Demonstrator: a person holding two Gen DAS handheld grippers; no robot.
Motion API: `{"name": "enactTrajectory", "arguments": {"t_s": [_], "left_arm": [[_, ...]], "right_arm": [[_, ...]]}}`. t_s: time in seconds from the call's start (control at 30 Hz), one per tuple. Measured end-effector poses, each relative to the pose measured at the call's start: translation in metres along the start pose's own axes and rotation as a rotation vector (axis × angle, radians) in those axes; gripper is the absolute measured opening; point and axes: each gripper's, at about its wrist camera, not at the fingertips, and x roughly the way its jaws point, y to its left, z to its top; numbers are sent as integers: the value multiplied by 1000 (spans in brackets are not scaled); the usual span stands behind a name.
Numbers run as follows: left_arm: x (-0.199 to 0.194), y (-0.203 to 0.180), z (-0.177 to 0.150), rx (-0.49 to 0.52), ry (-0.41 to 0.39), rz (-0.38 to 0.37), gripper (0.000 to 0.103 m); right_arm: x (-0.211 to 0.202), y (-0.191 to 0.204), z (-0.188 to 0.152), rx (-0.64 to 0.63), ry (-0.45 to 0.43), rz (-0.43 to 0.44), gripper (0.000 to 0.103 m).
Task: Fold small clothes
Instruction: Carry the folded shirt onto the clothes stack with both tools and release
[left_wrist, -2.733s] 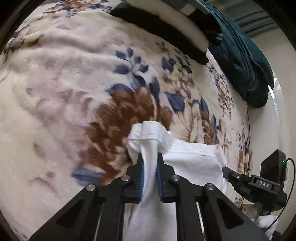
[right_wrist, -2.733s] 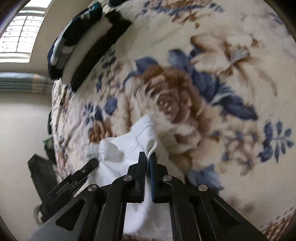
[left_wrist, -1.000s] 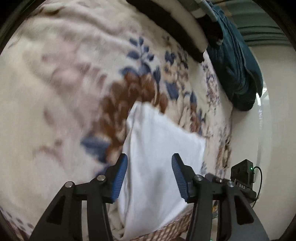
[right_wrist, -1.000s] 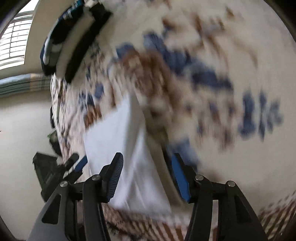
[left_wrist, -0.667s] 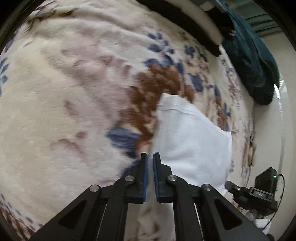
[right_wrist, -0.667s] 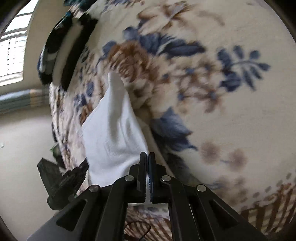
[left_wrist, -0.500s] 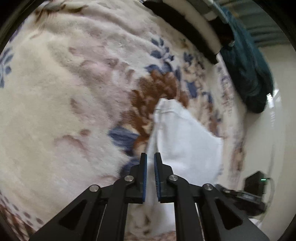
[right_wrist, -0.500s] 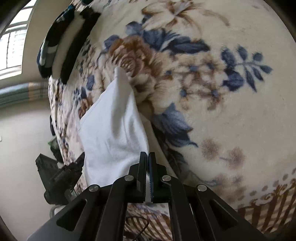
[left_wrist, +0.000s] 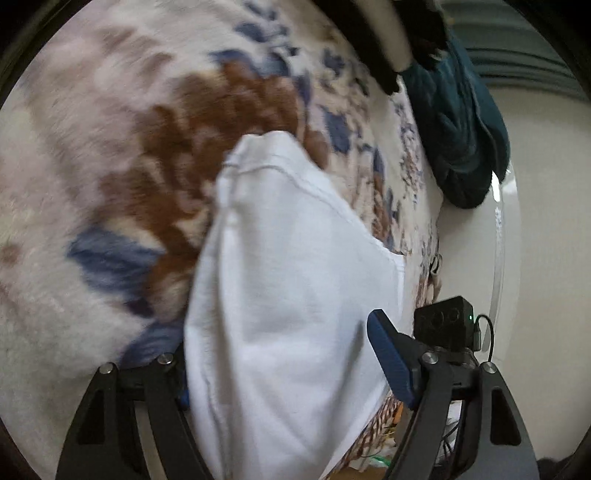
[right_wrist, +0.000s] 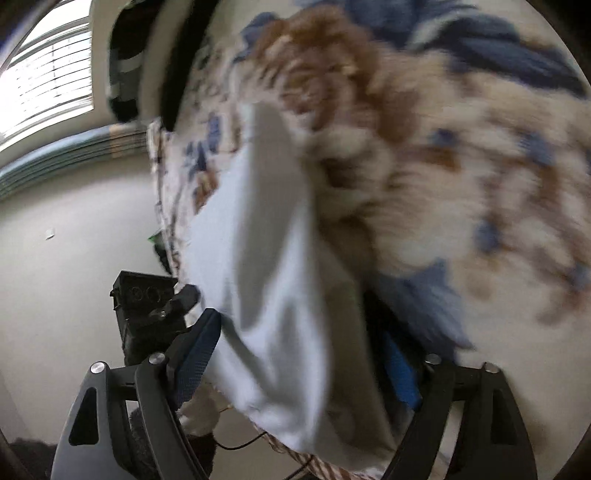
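Note:
A small white garment (left_wrist: 288, 288) lies folded on the floral blanket (left_wrist: 92, 155), reaching from the bed's near edge toward the brown flower. My left gripper (left_wrist: 280, 365) is open, its jaws wide apart on either side of the garment's near end. In the right wrist view the same white garment (right_wrist: 273, 258) lies between the open jaws of my right gripper (right_wrist: 299, 358). Neither gripper holds the cloth. The view is motion-blurred.
A dark teal blanket (left_wrist: 461, 122) is heaped at the far right of the bed. A black and white folded pile (right_wrist: 147, 59) lies at the bed's far end. The other gripper's camera block (left_wrist: 443, 325) shows at the bed's edge.
Both grippers were shut on the garment's near edge half a second ago. Both have now opened and the cloth lies loose between the jaws.

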Motion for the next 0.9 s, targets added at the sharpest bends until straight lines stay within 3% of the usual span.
{"name": "enactTrajectory", "arguments": {"t_s": [0.07,0.17,0.37,0.53,0.7,0.9], "left_arm": [[-2,-4,-3,17,-12,13,39],[-12,-9,-7,18,-34,3,25],[-32,-34,-3,41,-72,-10,23],[-60,-74,30,73,-126,-35,23],[-89,-136,102,150,-199,-54,23],[-119,-195,230,255,-299,-49,23]], "right_arm": [[6,6,-2,-9,1,-15,38],[4,14,-5,-8,-29,-21,24],[-12,59,-4,-45,-79,-39,19],[-34,113,17,-97,-119,-37,19],[-59,185,74,-151,-196,-26,19],[-67,284,186,-275,-291,-24,19]]}}
